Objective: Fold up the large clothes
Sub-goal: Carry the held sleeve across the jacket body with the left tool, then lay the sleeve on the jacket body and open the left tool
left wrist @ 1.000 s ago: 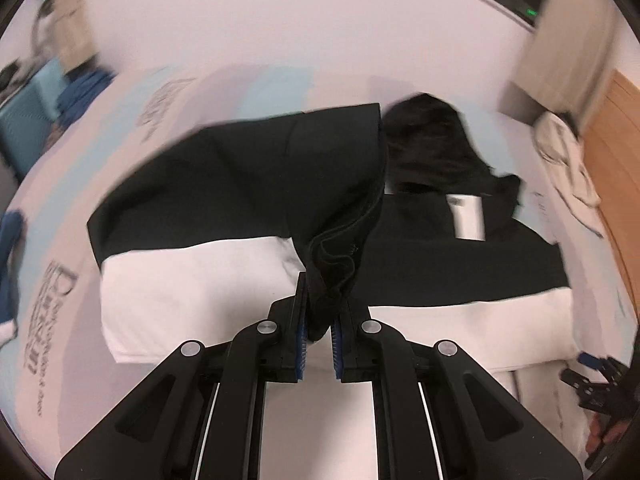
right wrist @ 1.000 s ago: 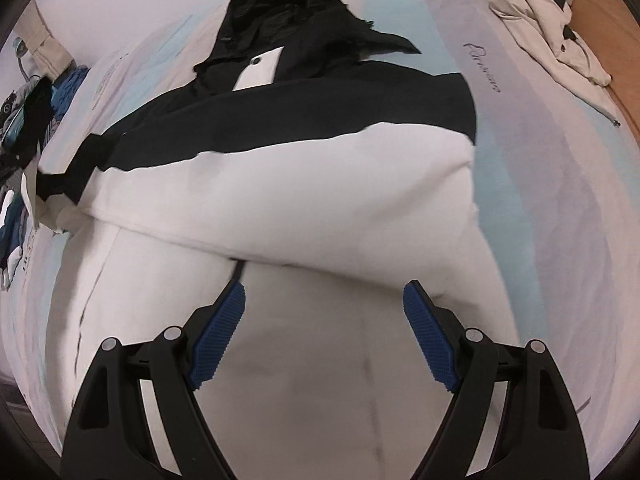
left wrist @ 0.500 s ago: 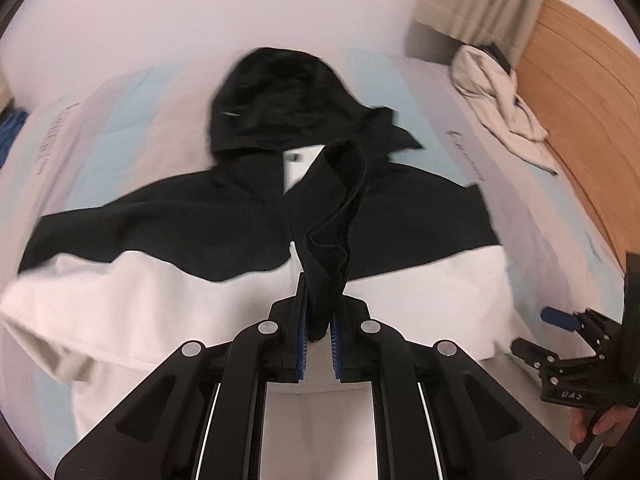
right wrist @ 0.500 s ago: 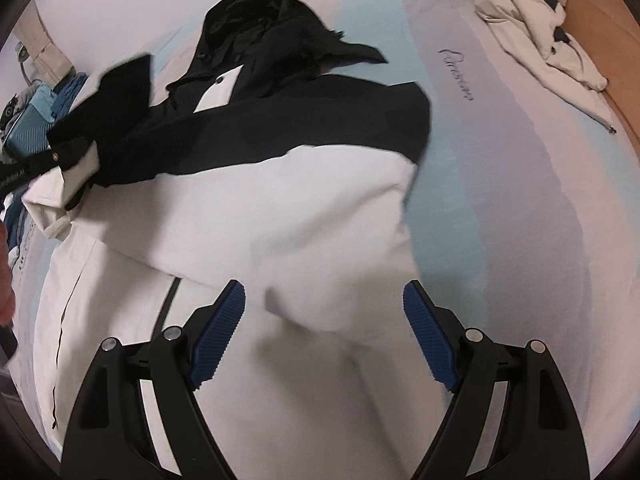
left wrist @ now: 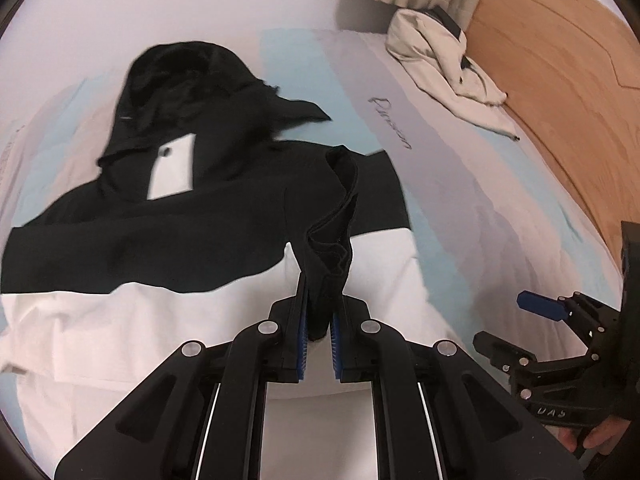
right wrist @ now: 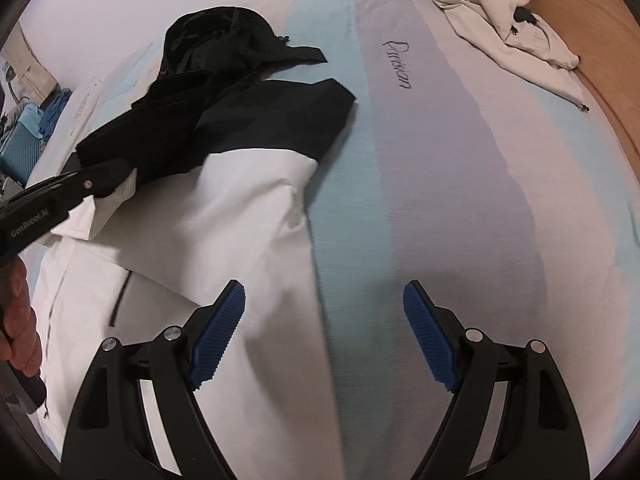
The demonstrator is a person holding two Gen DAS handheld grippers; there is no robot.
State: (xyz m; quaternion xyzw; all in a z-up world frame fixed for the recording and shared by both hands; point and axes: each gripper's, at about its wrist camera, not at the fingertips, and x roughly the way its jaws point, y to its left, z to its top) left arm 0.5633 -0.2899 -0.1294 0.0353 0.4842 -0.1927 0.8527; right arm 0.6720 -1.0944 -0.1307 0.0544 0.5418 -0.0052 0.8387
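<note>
Left gripper (left wrist: 319, 332) is clamped tight on the black sleeve cuff (left wrist: 334, 236), holding it up over the jacket (left wrist: 200, 240). Right gripper (right wrist: 324, 336) hangs with jaws wide, nothing in them, over the jacket's right edge. The jacket lies flat on the bed (right wrist: 460, 200), hood (right wrist: 224, 40) at the far end; a beige coat (right wrist: 508, 28) lies beyond it to the right.

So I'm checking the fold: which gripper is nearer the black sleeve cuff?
Left. The left gripper is shut on the black sleeve cuff; the right gripper hangs open off the jacket's side.
</note>
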